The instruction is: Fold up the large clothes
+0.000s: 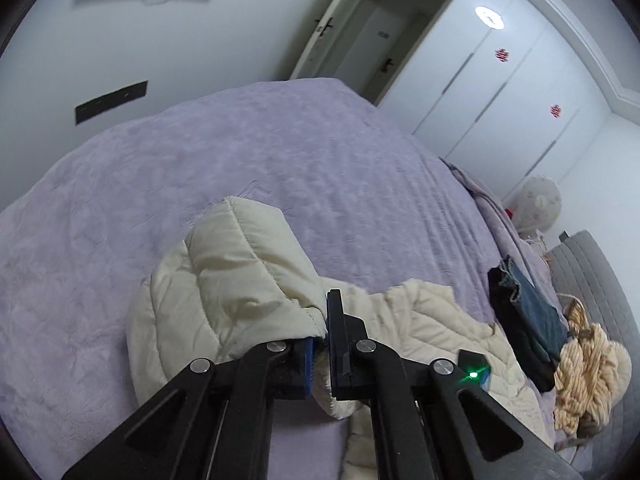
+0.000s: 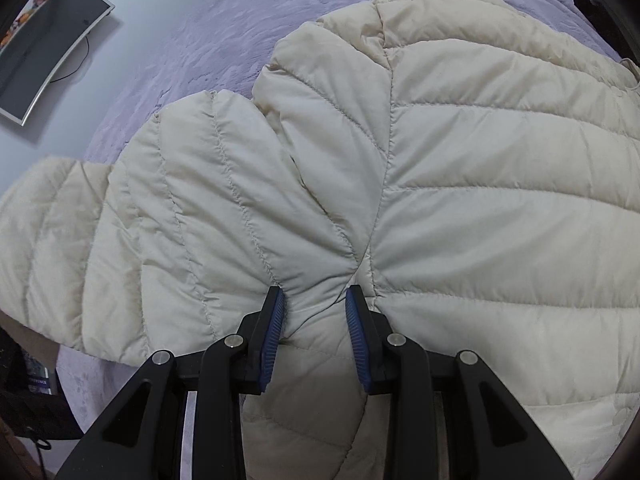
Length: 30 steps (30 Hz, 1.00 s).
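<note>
One cream quilted puffer jacket (image 2: 460, 160) fills the frame's centre on the lilac bed (image 1: 200, 160). The left gripper (image 1: 320, 344) pinches its edge; the right gripper (image 2: 316, 320) clamps a puffy fold. Two dark folded garments (image 1: 524, 320) lie at right.

Lilac bedspread (image 1: 200, 168), dark folded clothes (image 1: 528, 320), wardrobe (image 1: 500, 92).
</note>
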Available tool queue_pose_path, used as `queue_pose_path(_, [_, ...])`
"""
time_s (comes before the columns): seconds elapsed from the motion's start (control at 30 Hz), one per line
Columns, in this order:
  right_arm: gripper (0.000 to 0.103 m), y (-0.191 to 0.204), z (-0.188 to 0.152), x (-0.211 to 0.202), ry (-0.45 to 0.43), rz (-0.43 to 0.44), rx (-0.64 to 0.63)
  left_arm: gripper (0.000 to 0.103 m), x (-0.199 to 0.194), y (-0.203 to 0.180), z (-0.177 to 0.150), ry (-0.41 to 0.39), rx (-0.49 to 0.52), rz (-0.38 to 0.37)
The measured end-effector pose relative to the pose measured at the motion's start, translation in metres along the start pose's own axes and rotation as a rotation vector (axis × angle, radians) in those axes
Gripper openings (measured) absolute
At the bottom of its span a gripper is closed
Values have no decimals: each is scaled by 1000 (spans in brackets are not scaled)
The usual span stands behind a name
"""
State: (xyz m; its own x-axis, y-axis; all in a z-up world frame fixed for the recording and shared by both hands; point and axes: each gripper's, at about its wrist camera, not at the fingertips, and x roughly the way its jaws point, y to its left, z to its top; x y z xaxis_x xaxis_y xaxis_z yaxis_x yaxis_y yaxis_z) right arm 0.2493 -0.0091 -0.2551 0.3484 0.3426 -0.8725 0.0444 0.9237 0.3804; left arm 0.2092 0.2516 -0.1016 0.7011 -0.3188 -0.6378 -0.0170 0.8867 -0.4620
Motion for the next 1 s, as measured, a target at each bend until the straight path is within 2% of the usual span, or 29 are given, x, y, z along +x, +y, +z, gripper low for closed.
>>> queue_pose_path(0.1, [35,-10,-1,-2,11,35,15,7,-6,-46,3,1,79,-44])
queue_pose_path(0.2, [35,-29,0,-24,17,112,59,7,4,-93,-1,25,165,-83])
queue_pose_path(0.3, [35,-70,-9,-65,-36,132,117,7,19,-139,-16,78,263,-93])
queue_pose_path(0.47, [36,-159,-38,-129,-99,98,203,7,63,-206,-59,194,381,-122])
queue_pose_path(0.57, [36,-207,-52,-160,-114,73,277,7,97,-234,-96,302,467,-89])
queue_pose_path(0.73, [36,-257,-82,-182,-125,53,361,7,142,-252,-148,476,564,5])
queue_pose_path(0.8, [37,-268,-92,-187,-128,57,379,7,150,-256,-164,509,593,40])
queue_pose_path(0.87, [42,-272,-97,-190,-130,69,396,9,150,-257,-173,500,621,65])
queue_pose_path(0.93, [43,-274,-102,-192,-135,77,403,61,148,-258,-177,493,637,76])
queue_pose_path(0.97, [45,-277,-105,-196,-138,80,406,103,145,-257,-176,481,639,88])
queue_pose_path(1.0, [47,-277,-106,-199,-139,83,409,102,141,-258,-176,438,647,94])
